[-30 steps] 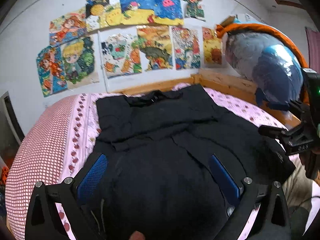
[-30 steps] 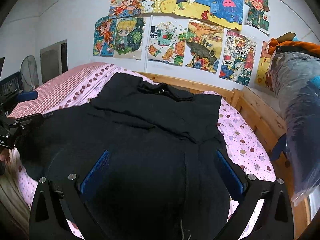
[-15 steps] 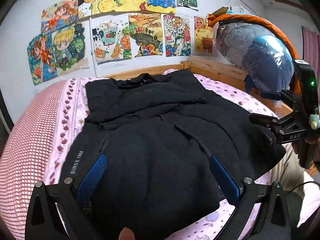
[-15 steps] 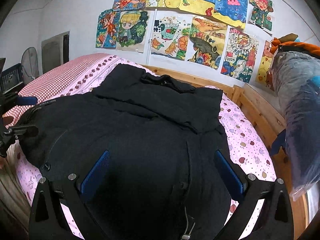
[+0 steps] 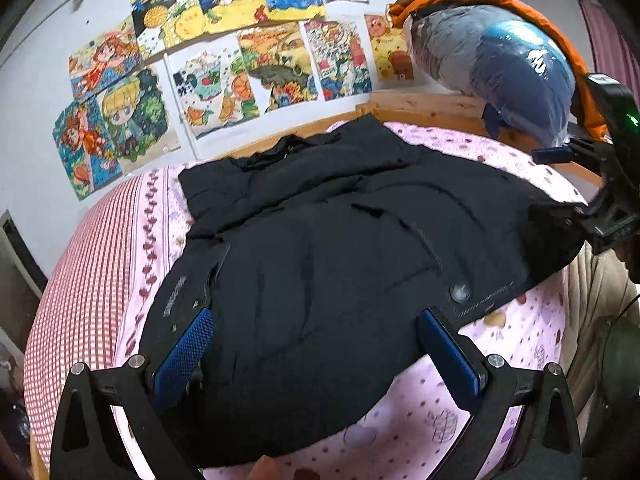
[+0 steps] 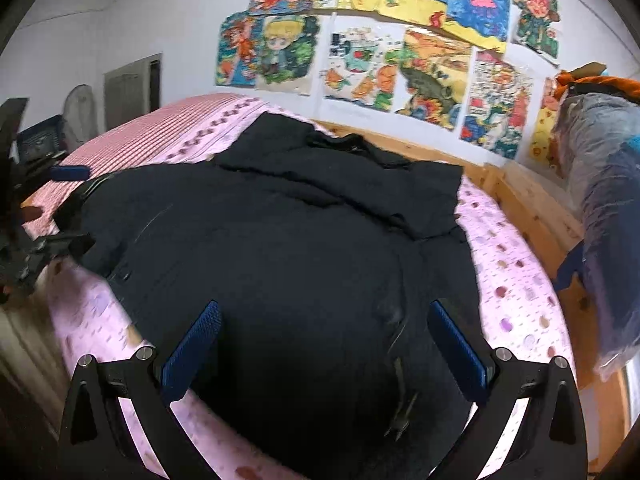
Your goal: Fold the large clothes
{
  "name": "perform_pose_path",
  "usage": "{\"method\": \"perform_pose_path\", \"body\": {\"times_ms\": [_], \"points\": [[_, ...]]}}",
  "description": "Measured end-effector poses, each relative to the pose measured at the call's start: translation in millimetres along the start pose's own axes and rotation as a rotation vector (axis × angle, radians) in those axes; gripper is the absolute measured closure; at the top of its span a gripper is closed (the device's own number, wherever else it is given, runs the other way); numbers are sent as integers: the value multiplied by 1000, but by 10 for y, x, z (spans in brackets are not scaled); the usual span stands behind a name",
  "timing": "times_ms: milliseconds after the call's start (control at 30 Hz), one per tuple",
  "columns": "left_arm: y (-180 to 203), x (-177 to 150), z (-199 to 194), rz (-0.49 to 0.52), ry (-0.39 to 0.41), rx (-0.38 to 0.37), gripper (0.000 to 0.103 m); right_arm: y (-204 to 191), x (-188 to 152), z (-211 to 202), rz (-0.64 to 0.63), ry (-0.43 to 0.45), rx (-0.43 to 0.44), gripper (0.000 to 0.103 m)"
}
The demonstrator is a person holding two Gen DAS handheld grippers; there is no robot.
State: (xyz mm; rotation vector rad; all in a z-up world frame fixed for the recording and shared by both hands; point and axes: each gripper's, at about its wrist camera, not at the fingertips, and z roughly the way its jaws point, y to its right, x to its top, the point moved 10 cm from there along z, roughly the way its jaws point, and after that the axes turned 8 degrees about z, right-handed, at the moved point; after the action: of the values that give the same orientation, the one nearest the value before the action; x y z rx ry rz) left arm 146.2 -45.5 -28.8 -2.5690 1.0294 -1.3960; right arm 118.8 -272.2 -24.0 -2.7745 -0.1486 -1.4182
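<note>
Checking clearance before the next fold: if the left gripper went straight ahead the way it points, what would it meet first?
Probably the black jacket: the open left gripper points straight at it, though depth is unclear.

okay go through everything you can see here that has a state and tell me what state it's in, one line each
black jacket: laid flat on the bed, top part already folded over, collar toward the wall.
left gripper: open, jaws spread over the jacket's near hem, holding nothing.
right gripper: open, above the jacket, holding nothing.
bed sheet: pink, spread under the jacket.
bagged bedding: wrapped in clear plastic, on the wooden bed frame.
wall drawings: stuck to the wall.
</note>
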Motion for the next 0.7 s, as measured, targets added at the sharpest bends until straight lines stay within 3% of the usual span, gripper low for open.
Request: {"method": "perform_pose_path", "body": {"times_ms": [133,267,433,567,700], "points": [[-44,-106,20,-4,-34,23,0,-30,-180,9,-26,-37,-15,2],[-62,-173,12,-12,-49,26,0,-134,-340,-28,-29,-68,34,2],[-83,-243,3,-24,-52,26,0,-299,-497,-53,-133,-97,45,2],[-86,-306,13,-33,-68,29,0,-386,-564,-53,-197,-105,-1,2],[-87,-400,27,-25,-92,49,0,-409,-588,-51,-171,-117,-3,2]]}}
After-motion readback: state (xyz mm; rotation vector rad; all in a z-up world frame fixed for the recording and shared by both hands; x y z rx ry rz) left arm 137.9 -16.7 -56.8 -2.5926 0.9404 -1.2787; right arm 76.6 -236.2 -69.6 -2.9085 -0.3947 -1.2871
